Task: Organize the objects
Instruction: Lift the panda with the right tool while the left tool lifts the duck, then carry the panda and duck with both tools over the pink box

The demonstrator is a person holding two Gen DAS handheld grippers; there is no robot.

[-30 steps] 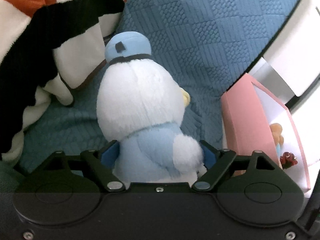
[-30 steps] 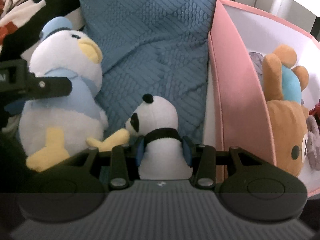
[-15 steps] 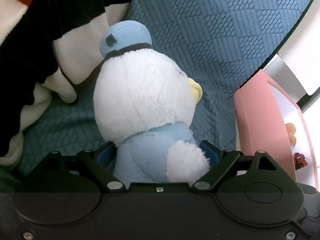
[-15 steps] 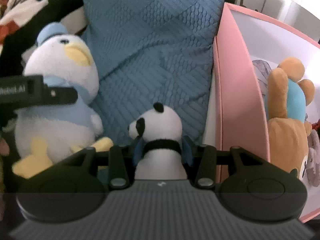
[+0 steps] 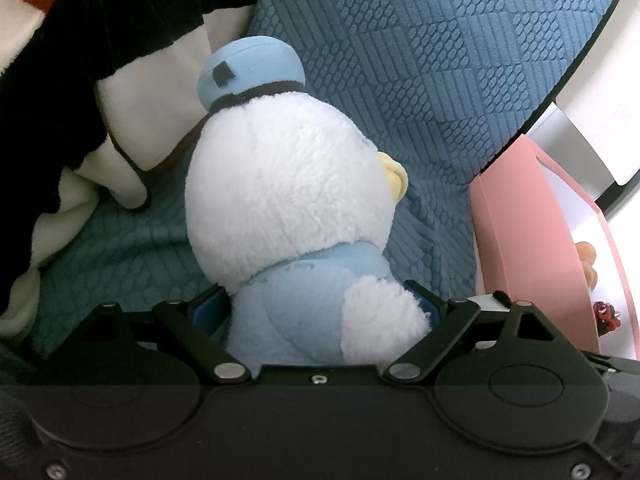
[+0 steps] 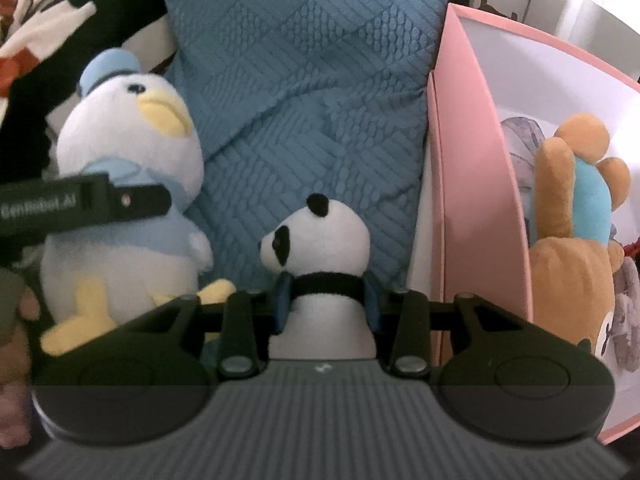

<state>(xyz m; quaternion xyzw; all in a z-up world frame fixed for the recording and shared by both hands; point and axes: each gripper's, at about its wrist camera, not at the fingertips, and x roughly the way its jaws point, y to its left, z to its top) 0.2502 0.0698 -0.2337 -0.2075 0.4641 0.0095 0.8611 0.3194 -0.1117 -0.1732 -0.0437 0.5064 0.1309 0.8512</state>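
A blue quilted cover (image 5: 420,80) with a woven-looking relief of diamonds and stripes fills the background, creased into soft folds (image 6: 304,92). A plush blanket (image 5: 80,60) in black, cream and rust stripes is heaped at its left edge. To the right, pale white and grey furniture panels (image 5: 600,92) stand in bright, washed-out daylight.

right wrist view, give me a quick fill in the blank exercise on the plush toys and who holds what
1. The right gripper is shut on the small ____ plush.
2. The left gripper is shut on the duck plush, which wears a light ____ cap.
3. The brown bear plush lies inside the ____ box.
4. Behind both held toys lies a quilted ____ cushion.

Missing words: panda; blue; pink; blue
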